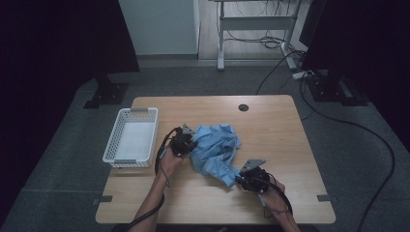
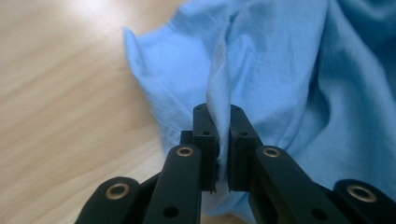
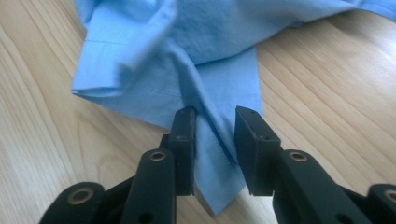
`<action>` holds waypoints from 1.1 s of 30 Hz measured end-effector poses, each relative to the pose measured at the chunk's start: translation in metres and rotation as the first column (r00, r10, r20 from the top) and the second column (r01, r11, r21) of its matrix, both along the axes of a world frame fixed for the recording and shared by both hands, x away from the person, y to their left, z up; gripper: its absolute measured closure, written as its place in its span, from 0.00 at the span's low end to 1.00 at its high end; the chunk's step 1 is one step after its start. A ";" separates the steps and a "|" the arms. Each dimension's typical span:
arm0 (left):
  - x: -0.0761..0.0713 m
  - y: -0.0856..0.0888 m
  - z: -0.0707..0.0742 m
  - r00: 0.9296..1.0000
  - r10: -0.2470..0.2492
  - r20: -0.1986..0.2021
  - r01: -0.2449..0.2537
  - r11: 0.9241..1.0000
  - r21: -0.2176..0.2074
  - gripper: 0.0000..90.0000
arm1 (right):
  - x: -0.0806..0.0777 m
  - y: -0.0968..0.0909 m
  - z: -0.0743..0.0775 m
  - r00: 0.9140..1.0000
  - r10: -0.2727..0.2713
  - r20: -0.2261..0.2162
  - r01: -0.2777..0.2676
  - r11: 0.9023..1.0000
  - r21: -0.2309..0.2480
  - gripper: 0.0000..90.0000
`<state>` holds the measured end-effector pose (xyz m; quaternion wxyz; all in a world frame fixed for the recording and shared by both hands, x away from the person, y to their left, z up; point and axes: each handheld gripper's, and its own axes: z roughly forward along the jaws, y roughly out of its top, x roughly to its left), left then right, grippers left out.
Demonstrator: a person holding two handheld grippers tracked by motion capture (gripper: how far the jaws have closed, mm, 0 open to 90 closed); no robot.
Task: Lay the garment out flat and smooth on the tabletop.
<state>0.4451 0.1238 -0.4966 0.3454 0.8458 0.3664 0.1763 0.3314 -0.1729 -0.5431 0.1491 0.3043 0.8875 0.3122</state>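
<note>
While the high view gives us the whole layout, it's honestly too small to read the jaws. From up there we see the crumpled blue cloth (image 1: 216, 152) lying around the middle of the wooden table (image 1: 270, 125), with the left gripper (image 1: 186, 145) at its left edge and the right gripper (image 1: 240, 180) at its lower right corner. We also get the white basket (image 1: 131, 137) sitting well off to the left of the cloth, plus the dark floor and cables beyond the table, and none of that turns up in the close-ups.

Switch to the left gripper view and we get the detail: the left gripper (image 2: 219, 123) has its jaws pinched tight on a raised fold of the cloth (image 2: 280, 79), the fabric squeezed into a thin ridge between the pads.

Over in the right gripper view it's a different story. The right gripper (image 3: 215, 122) has its jaws apart, straddling a pointed corner of the cloth (image 3: 187, 51) that lies flat on the wood, and we can see a gap on the right-hand side.
</note>
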 end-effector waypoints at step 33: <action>-0.073 0.062 0.026 0.997 0.078 -0.016 -0.078 0.997 -0.011 0.53 | -0.022 -0.112 0.025 0.958 -0.277 -0.074 0.284 0.953 0.107 0.51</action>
